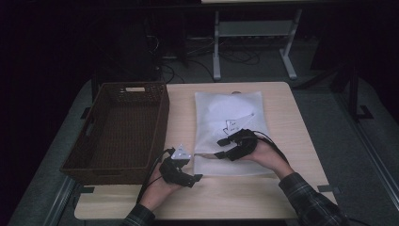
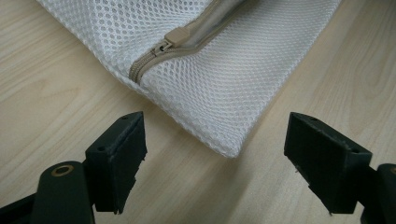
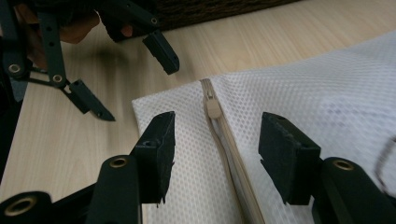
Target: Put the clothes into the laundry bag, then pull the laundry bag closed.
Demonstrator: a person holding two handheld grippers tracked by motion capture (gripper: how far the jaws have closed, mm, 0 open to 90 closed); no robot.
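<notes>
A white mesh laundry bag [image 1: 230,108] lies flat on the wooden table [image 1: 282,94], with something pale inside it. Its beige zipper runs along the near left edge. In the left gripper view the bag's corner [image 2: 219,88] lies just ahead of my left gripper [image 2: 215,158], which stands open and holds nothing; the zipper pull [image 2: 177,36] sits farther off. My right gripper [image 3: 215,144] hovers open over the bag [image 3: 317,93], its jaws straddling the zipper line a little behind the zipper pull [image 3: 213,109]. The left gripper [image 3: 135,86] shows open beyond the bag's corner.
A dark wicker basket [image 1: 162,113] stands at the table's left, close beside the bag. Bare wood lies between the left gripper [image 1: 195,167] and the right gripper [image 1: 219,148]. A white table frame and cables sit on the floor behind.
</notes>
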